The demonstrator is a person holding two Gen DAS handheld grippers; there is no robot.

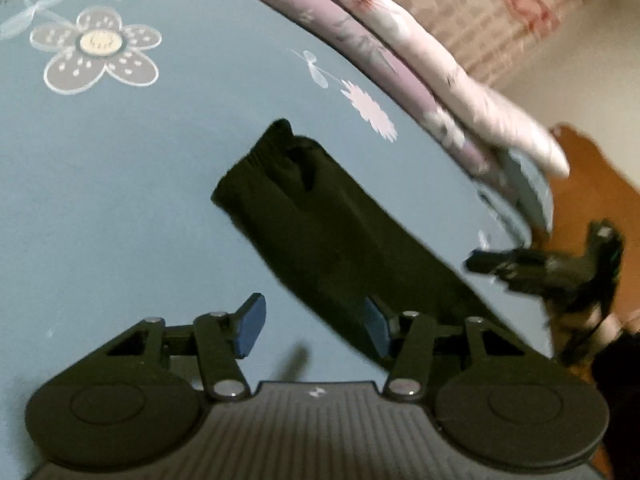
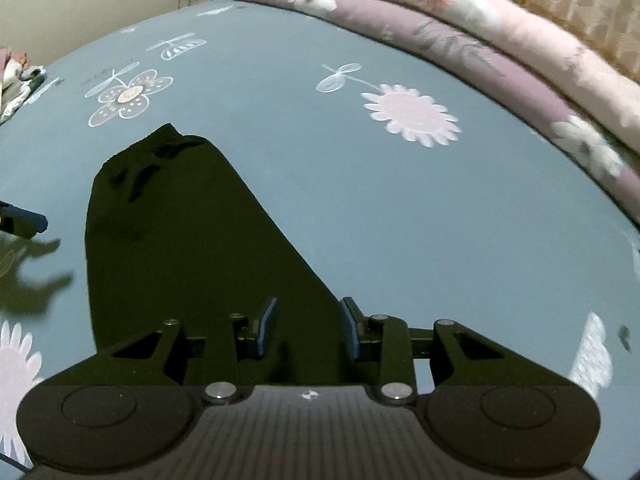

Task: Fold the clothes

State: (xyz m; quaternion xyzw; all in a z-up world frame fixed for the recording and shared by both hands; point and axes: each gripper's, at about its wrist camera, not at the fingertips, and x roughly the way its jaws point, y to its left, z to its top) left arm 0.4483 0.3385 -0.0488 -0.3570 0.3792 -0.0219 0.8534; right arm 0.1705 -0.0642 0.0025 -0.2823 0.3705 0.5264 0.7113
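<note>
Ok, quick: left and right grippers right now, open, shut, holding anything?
Left gripper: open, holding nothing, over the near end of the black garment.
Right gripper: open, holding nothing; garment lies below it.

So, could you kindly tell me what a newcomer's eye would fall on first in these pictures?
The black garment stands out first, a long dark folded strip lying on the blue-grey floral bedsheet. Next come the big pale printed flowers on that sheet and the folded pink and mauve quilts stacked along its far edge. The right hand-held gripper hangs open above the garment's near end.
</note>
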